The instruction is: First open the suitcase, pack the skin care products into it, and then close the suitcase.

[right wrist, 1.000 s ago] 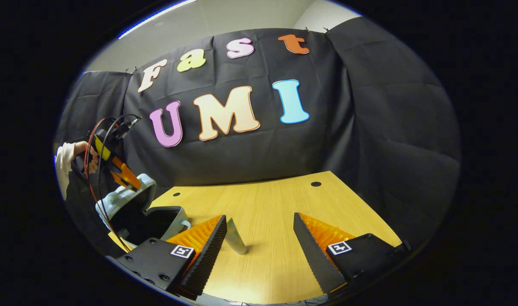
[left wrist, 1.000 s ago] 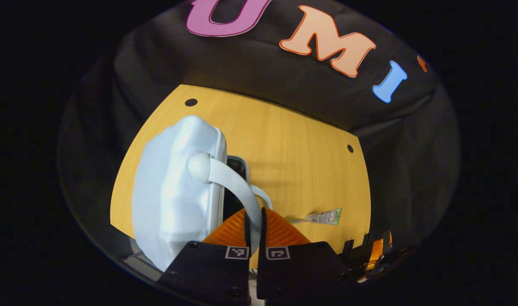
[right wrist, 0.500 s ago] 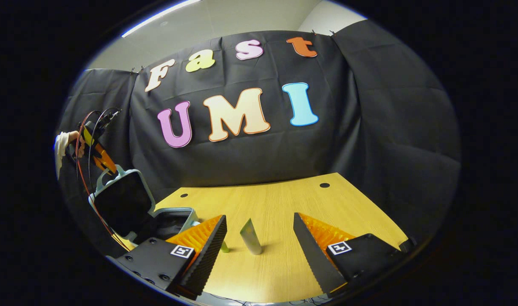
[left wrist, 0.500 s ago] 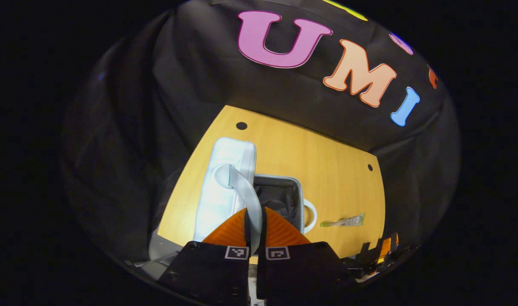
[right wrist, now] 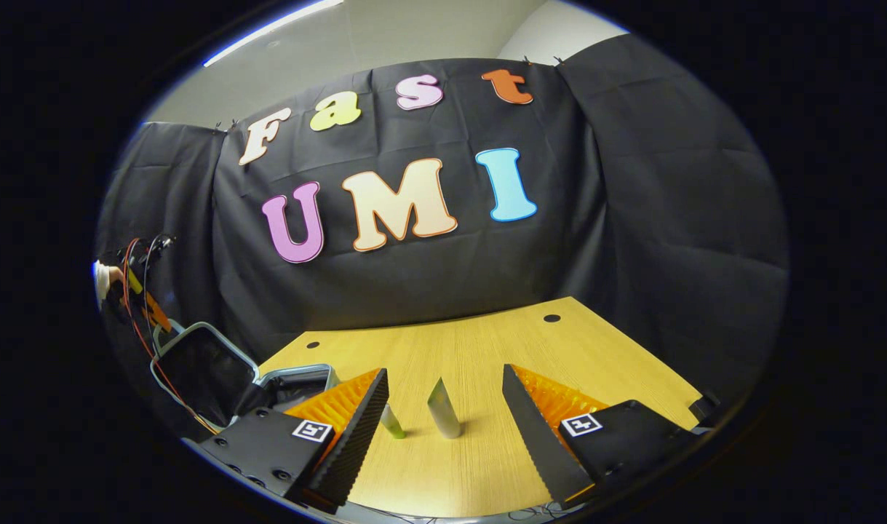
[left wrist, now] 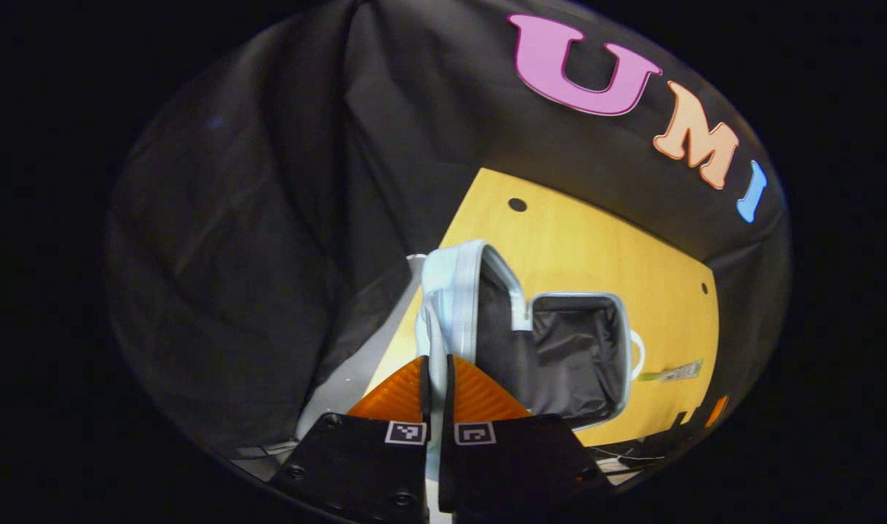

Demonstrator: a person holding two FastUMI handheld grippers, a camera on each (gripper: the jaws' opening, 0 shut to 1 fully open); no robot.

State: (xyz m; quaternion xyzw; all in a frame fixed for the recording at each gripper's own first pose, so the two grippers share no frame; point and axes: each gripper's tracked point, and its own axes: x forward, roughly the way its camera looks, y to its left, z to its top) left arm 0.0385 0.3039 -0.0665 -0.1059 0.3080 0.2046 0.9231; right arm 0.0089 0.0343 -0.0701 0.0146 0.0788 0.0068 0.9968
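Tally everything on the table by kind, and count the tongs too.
Suitcase: 1
Skin care tubes: 2 (silvery tube, green tube)
Tongs: 2 (left tongs shut on the suitcase handle, right tongs open)
Total: 5

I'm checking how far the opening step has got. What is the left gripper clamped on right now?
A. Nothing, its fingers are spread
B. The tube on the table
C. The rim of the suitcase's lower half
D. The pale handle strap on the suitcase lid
D: the left gripper is shut on the handle strap of the raised lid, while the tube lies apart on the table.
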